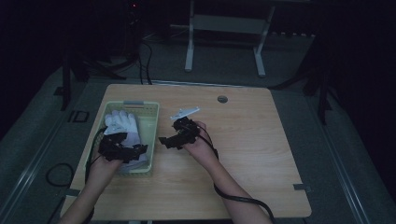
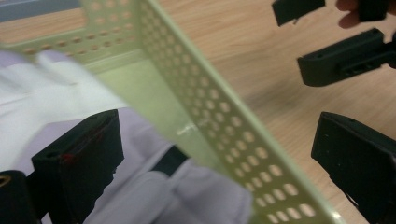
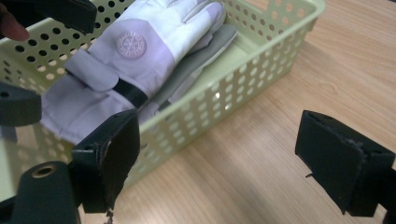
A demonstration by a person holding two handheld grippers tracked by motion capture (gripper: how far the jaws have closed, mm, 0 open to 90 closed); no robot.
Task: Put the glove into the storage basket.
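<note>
Apparently we are about to lift the white glove (image 1: pixel 122 125) from the green basket (image 1: pixel 152 122) at the worktop's (image 1: pixel 243 140) left: our left hand-held gripper (image 1: pixel 139 148) straddles the basket wall, open and empty. Rightward, the right hand-held gripper (image 1: pixel 164 140) hovers open beside it. Next, we'd clear the wall first.

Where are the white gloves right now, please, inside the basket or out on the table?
Inside. The white gloves lie within the perforated walls of the green basket, one on top of the other.
</note>
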